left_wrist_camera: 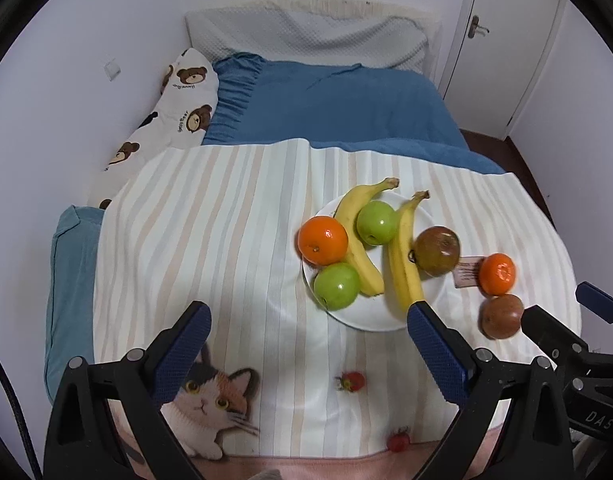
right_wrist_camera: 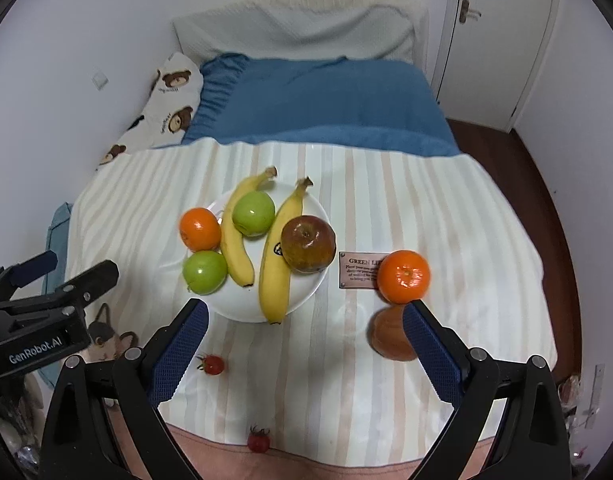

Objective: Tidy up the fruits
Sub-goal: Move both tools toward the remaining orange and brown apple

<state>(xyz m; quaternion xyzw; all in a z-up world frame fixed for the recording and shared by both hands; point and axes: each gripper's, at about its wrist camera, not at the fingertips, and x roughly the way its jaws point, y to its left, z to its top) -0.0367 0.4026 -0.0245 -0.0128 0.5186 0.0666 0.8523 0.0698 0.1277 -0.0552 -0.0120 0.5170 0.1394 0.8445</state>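
A white plate [left_wrist_camera: 370, 316] [right_wrist_camera: 242, 308] on the striped cloth holds two bananas [left_wrist_camera: 402, 256] [right_wrist_camera: 276, 256], two green apples [left_wrist_camera: 337, 284] [right_wrist_camera: 204, 272], an orange [left_wrist_camera: 323, 240] [right_wrist_camera: 199, 229] and a brownish-red apple [left_wrist_camera: 437, 250] [right_wrist_camera: 308, 244]. Off the plate to its right lie a second orange [left_wrist_camera: 497, 274] [right_wrist_camera: 403, 277] and a brown apple [left_wrist_camera: 502, 316] [right_wrist_camera: 386, 334]. Two small strawberries [left_wrist_camera: 352, 381] [right_wrist_camera: 212, 364] lie near the front. My left gripper [left_wrist_camera: 308, 318] is open and empty before the plate. My right gripper [right_wrist_camera: 306, 316] is open and empty, its right finger beside the brown apple.
A small brown card [left_wrist_camera: 468, 272] [right_wrist_camera: 358, 272] lies between the plate and the loose orange. Behind the cloth are a blue blanket [left_wrist_camera: 338, 100], a bear-print pillow [left_wrist_camera: 178, 112] and a white headboard cushion [left_wrist_camera: 306, 32]. A door [left_wrist_camera: 506, 40] stands at the right.
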